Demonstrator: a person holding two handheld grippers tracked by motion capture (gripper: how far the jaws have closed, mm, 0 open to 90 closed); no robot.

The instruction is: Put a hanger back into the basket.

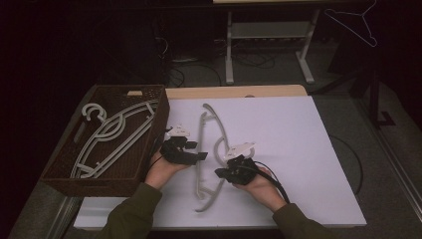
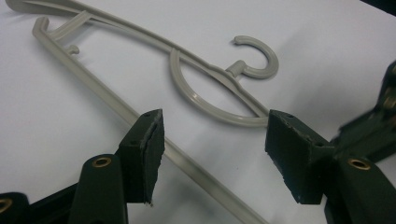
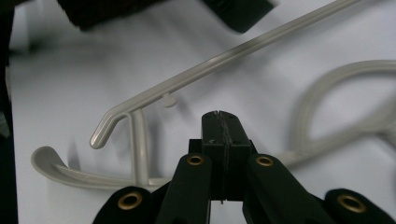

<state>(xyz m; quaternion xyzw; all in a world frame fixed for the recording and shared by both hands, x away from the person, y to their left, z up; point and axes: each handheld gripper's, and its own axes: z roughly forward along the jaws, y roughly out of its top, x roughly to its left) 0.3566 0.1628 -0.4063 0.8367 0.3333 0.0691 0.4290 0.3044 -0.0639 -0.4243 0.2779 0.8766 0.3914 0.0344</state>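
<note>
A grey plastic hanger (image 1: pixel 201 127) lies flat on the white table top (image 1: pixel 288 149) between my two grippers. My left gripper (image 1: pixel 198 150) is at the hanger's straight bar, left of it. In the left gripper view its jaws stand wide open, with the bar (image 2: pixel 107 100) running between the fingers (image 2: pixel 149 154) and the hook (image 2: pixel 257 58) beyond. My right gripper (image 1: pixel 219 173) is over the hanger's curved arm near its end. In the right gripper view its jaws are pressed together (image 3: pixel 220 119) with nothing between them, and the hanger (image 3: pixel 187 84) passes under and beyond them.
A brown wicker basket (image 1: pixel 149 144) stands at the table's left with two grey hangers (image 1: pixel 114 132) inside. A thin wire hanger (image 1: pixel 356 25) hangs at the back right. A table frame (image 1: pixel 268 30) and cables stand on the floor behind.
</note>
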